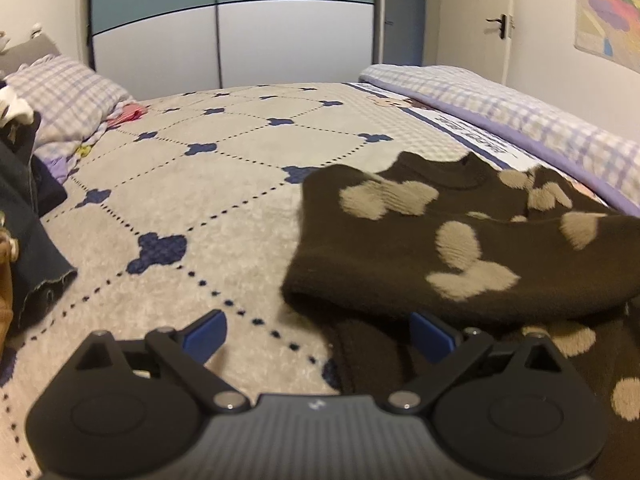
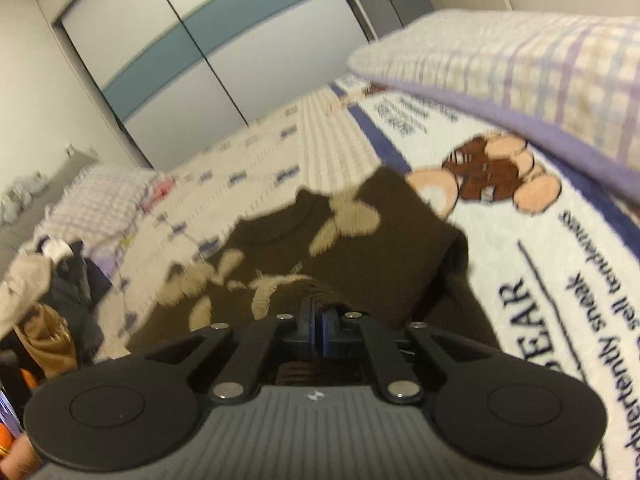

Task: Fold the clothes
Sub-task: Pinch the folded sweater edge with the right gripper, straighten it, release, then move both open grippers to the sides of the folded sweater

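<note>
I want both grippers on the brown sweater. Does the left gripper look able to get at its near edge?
Probably yes: the left gripper is open, with the brown sweater just ahead and nothing between.

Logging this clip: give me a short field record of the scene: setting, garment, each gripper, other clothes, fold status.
setting: bed with a grey quilted cover, wardrobe behind
garment: dark brown sweater with beige patches, partly folded over itself
left gripper: open, low over the cover at the sweater's near left edge, nothing between the pads
right gripper: shut on a fold of the sweater
other clothes: dark heap at the bed's left side
bedding: checked blanket on the right
fold status: unfinished
</note>
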`<state>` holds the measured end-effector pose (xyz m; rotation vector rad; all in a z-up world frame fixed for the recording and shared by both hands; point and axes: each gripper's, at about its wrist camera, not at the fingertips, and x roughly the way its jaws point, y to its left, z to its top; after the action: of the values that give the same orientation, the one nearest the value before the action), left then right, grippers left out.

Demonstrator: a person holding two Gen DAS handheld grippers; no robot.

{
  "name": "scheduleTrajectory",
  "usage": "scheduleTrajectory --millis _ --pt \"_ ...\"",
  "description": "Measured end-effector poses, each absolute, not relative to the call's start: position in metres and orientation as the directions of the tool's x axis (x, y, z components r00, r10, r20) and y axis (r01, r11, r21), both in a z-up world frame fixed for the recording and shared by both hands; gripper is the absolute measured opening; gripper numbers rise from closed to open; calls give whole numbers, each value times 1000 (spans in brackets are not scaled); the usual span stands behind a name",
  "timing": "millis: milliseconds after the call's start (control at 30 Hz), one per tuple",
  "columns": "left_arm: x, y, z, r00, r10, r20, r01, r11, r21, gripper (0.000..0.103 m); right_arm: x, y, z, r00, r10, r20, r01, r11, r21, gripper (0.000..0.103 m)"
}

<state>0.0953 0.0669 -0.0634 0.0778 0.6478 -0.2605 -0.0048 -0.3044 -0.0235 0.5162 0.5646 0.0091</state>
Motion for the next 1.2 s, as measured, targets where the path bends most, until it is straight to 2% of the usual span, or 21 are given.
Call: scheduleTrajectory --millis 167,267,533,600,633,700,733,967,1100,1200 --pt "103 70 -68 767 -192 -612 218 975 -33 90 -16 -316 -16 865 98 -492 152 884 443 4" --pt "107 72 -73 766 -168 -621 179 983 -45 85 -14 -317 -24 834 89 -545 180 890 420 4" --pt "109 77 -78 750 -130 -649 123 991 -56 84 0 -307 -58 726 31 -687 213 940 267 4" --pt "108 77 -75 738 -136 -661 122 990 -67 85 0 -304 -61 717 25 -697 208 946 247 10" --pt "108 77 -73 728 -141 -671 121 990 -77 85 0 -304 -60 718 12 -696 214 947 238 11" --pt "105 78 -65 710 -155 -687 120 988 -100 85 -5 -304 -55 732 -14 -681 218 952 215 21" --pt "103 79 -61 711 -166 -683 122 986 -113 85 -7 -304 -53 742 -29 -670 220 954 202 23" --pt "86 71 -34 802 -188 -566 151 982 -113 85 -10 -288 -39 812 -133 -568 223 971 92 30" --pt "83 52 -28 822 -250 -511 230 968 -103 85 -6 -273 -35 847 -145 -511 198 979 49 40" --pt "81 34 -29 815 -304 -493 303 949 -84 85 1 -262 -37 856 -134 -499 174 984 34 42"
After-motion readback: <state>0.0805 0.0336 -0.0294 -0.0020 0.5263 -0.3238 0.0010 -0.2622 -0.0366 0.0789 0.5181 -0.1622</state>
